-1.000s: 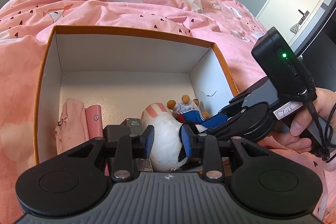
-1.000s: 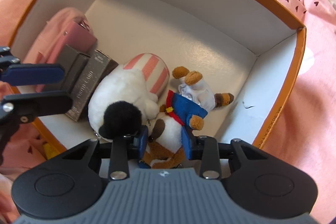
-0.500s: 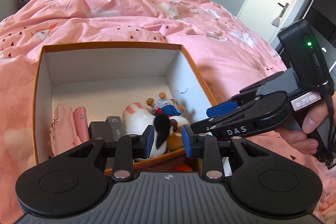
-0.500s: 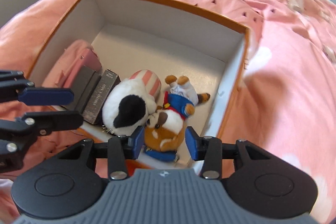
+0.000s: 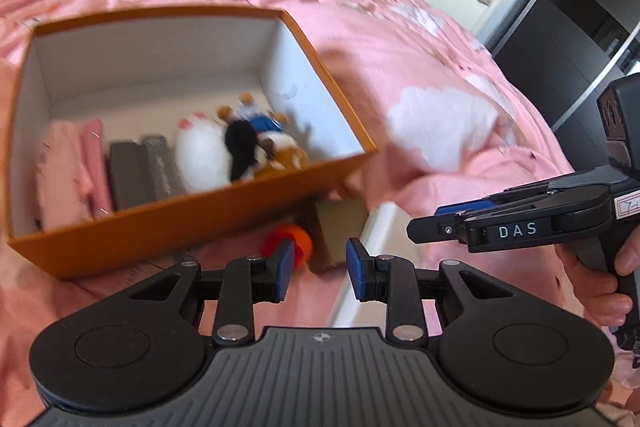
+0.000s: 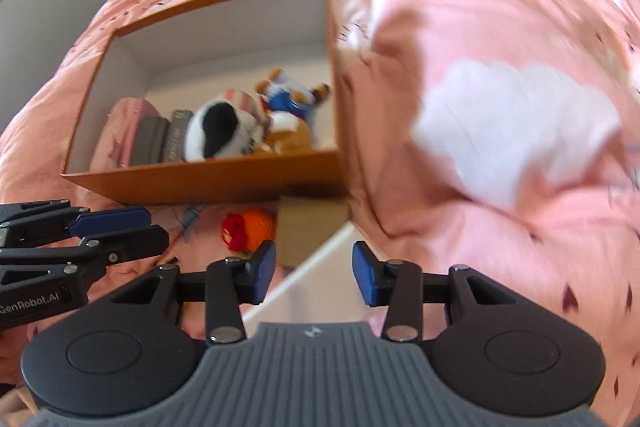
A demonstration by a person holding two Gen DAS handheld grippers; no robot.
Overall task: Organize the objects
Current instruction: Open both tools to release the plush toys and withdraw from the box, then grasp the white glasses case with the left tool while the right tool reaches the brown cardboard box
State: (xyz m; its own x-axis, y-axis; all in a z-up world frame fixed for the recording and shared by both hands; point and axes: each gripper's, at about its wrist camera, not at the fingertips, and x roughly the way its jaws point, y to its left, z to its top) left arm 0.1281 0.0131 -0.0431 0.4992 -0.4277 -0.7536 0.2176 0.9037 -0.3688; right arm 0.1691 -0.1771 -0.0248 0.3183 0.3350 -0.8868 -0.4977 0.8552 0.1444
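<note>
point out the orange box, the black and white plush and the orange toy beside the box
orange box (image 6: 224,179), right wrist view, near outer wall
black and white plush (image 6: 218,131), right wrist view, black patch
orange toy (image 6: 260,227), right wrist view, orange body

The left claw (image 5: 319,269) was matte black with blue fingertip pads (image 5: 285,269), silver screws, and a ribbed grey housing. The right claw (image 6: 313,277) matched it, "DAS" lettered in white along one arm, a white label near its handle.
</note>
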